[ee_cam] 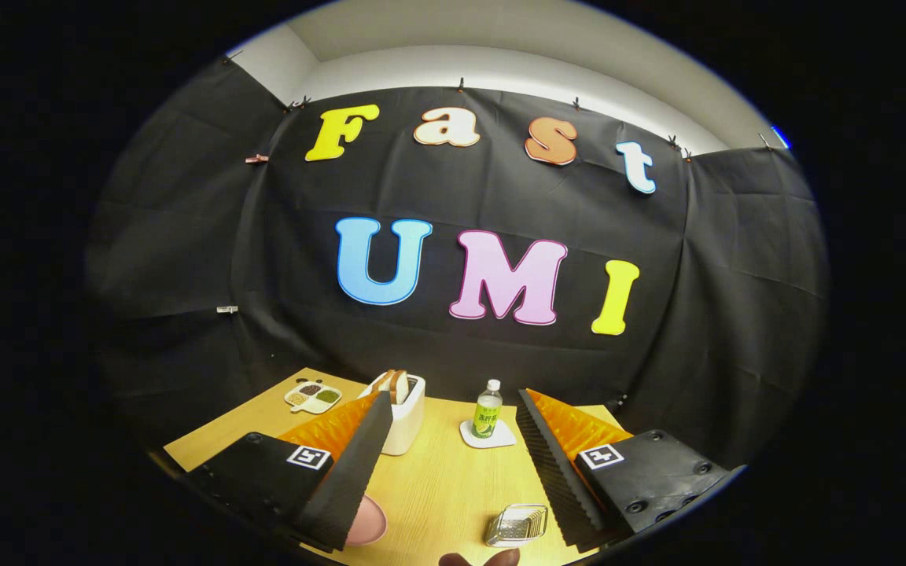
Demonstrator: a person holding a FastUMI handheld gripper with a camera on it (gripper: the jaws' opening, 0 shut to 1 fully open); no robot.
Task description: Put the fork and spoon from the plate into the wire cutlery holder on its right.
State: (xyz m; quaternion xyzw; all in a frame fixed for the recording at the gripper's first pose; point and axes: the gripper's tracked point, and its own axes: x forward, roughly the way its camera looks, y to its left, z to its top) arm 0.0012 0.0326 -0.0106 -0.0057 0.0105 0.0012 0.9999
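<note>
Gripper (453,440) open, one plate (366,523) — one holder (517,525)

A light wood-grain counter (445,487) fills the lower middle of the frame. At its far left corner lies a small divided dish (313,397) of seeds; right of that stands a white toaster (406,420) with bread slices in it. At the far centre, a green-labelled bottle (487,410) stands on a white coaster (487,435). Nearer, lower left — a pink plate (366,523); lower right — the wire cutlery holder (517,525).
</note>
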